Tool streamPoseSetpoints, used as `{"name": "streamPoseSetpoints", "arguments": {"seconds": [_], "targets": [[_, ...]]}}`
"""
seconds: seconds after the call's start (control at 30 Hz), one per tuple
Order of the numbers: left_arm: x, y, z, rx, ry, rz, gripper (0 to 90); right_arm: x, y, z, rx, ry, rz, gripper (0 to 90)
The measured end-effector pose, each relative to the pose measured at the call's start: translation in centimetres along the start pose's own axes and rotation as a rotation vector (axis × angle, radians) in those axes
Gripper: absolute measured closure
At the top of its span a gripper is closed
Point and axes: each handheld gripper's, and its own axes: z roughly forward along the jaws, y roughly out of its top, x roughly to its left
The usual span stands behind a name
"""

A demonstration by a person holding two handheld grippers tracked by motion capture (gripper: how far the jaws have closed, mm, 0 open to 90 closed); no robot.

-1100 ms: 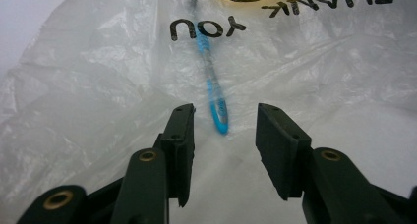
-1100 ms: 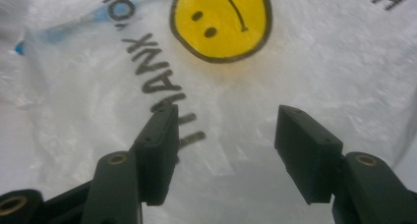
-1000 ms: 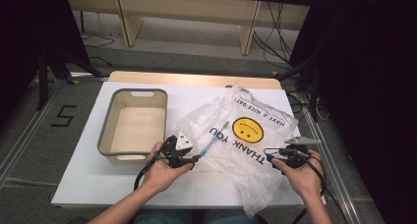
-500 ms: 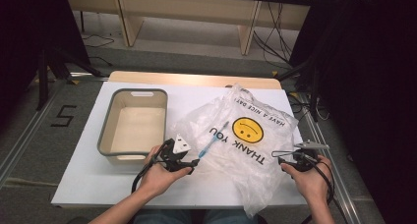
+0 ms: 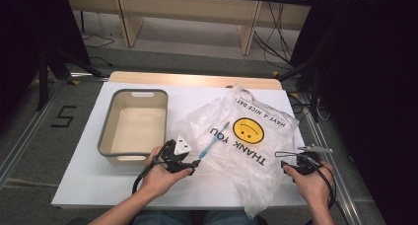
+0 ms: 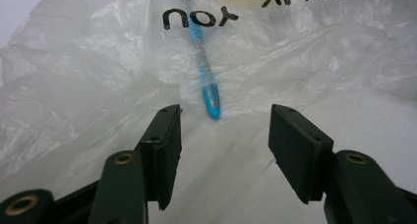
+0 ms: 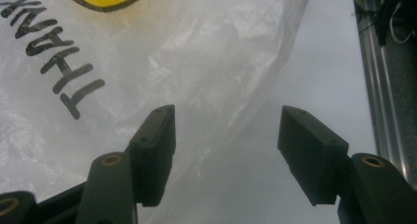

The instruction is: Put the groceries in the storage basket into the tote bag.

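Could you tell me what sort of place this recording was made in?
Probably a lab or test room: a white table fenced by metal rails, loose cables on the floor, and dark curtains at the sides.

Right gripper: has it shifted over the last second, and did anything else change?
The right gripper slid outward from the plastic bag's lower edge to the table's right edge, jaws open and empty. The left gripper's jaws have just been opening, nothing between them. The blue toothbrush in the bag and the grey bin stayed put.
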Motion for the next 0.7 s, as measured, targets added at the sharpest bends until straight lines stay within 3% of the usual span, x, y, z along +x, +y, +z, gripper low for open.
{"name": "streamPoseSetpoints", "arguments": {"seconds": [0.2,0.47,0.5,0.7], "targets": [[-0.1,0.0,0.2,0.007,-0.005,0.006,46.1,-0.1,-0.6,0.7,0.037,0.028,0.052,44.3],[-0.1,0.2,0.1,0.006,0.001,0.007,46.1,-0.2,-0.7,1.1,0.040,0.059,0.074,56.1],[-0.1,0.2,0.1,0.007,0.001,0.007,46.1,-0.3,-0.7,1.1,0.041,0.075,0.077,66.0],[-0.1,0.2,0.2,0.008,0.008,0.014,47.2,-0.5,-0.6,1.2,0.054,0.104,0.054,89.9]]}}
